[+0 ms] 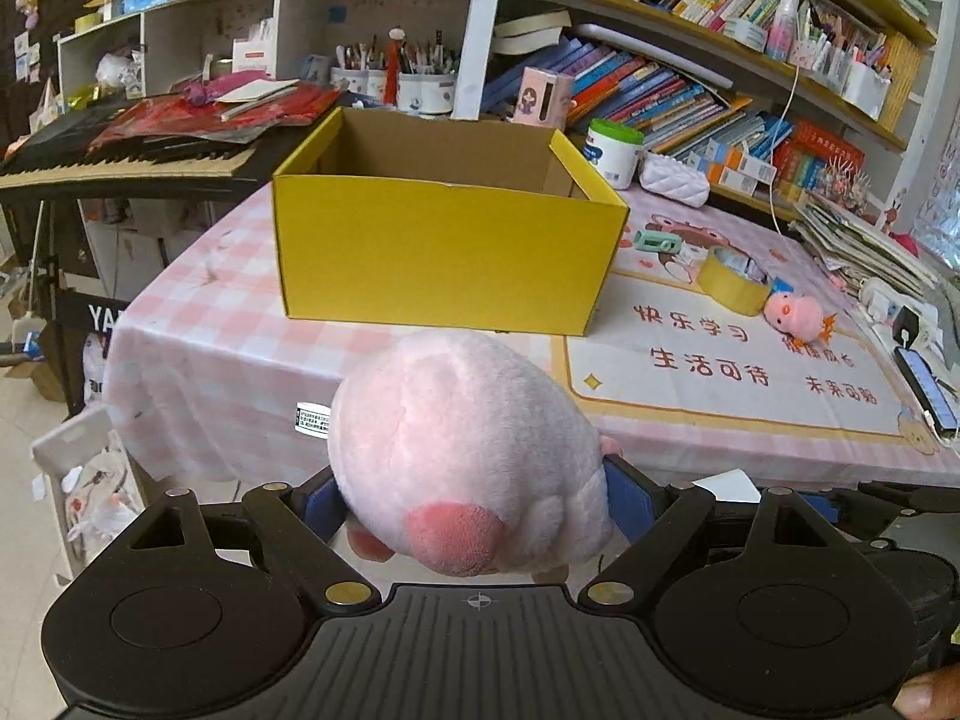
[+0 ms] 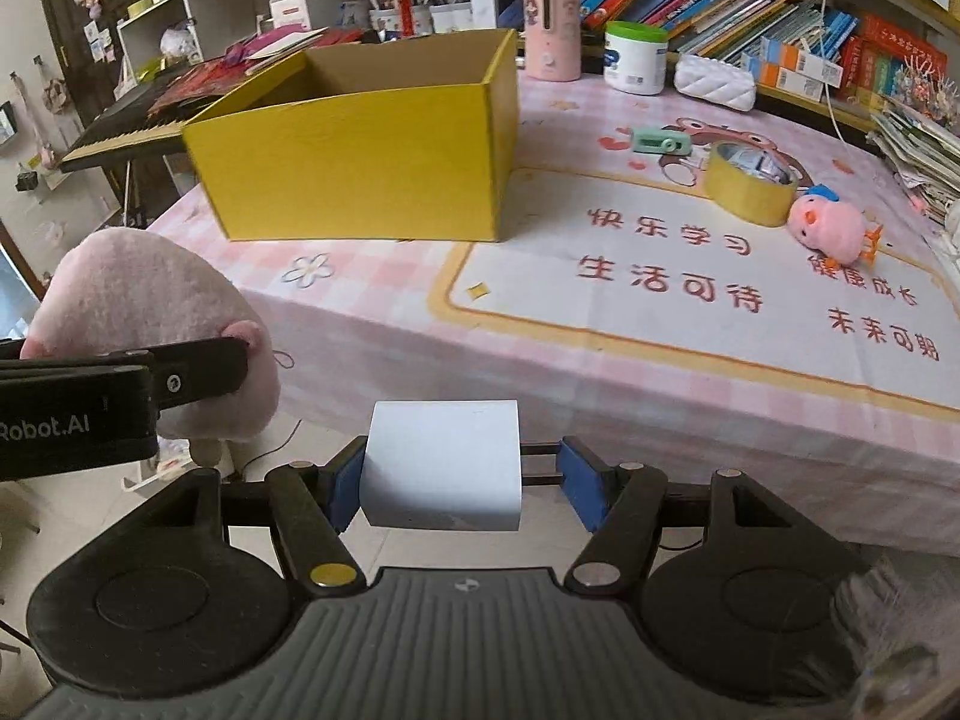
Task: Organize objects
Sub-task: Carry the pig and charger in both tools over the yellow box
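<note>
left claw (image 1: pixel 474 480) grips plush (image 1: pixel 468 450) | right claw (image 2: pixel 459 483) holding white block (image 2: pixel 444 465)? right pad apart, cannot tell | clear box (image 1: pixel 444 252) rim, then release inside

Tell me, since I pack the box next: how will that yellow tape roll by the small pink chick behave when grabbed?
The yellow tape roll lies flat on the mat, so it probably won't roll unless tipped on edge. Its ring looks stiff and light. Small items sit in its hollow and may stay behind when it is lifted.
</note>
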The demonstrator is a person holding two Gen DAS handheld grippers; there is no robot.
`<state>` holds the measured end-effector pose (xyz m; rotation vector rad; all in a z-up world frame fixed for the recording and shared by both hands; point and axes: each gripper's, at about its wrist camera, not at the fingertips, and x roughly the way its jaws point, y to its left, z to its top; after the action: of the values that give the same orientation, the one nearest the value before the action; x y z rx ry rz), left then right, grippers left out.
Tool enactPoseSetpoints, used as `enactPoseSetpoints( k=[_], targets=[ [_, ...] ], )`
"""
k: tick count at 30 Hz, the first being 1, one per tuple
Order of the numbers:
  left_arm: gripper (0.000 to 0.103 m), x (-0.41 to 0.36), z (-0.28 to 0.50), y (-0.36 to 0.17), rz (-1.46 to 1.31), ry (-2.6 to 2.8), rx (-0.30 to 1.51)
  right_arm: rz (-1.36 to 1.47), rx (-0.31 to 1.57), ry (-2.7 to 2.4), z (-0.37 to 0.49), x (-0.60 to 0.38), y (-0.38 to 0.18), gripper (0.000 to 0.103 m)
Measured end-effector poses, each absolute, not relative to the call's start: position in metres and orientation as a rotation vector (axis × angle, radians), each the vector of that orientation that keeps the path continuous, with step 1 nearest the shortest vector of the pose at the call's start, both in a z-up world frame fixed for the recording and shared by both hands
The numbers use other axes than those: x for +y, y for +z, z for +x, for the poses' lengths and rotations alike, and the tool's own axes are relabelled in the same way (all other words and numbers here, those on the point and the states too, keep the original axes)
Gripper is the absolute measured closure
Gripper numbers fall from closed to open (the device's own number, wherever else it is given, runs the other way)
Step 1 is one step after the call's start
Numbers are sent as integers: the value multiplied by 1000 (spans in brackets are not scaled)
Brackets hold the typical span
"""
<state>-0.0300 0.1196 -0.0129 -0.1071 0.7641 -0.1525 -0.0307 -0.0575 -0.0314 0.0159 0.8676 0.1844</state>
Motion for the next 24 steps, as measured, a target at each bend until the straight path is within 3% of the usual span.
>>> enactPoseSetpoints(
  k=[24],
  targets=[
    [16, 157, -41, 1, -152, -111, 689, -44, 816, 239, -39, -18, -14, 39]
  ],
)
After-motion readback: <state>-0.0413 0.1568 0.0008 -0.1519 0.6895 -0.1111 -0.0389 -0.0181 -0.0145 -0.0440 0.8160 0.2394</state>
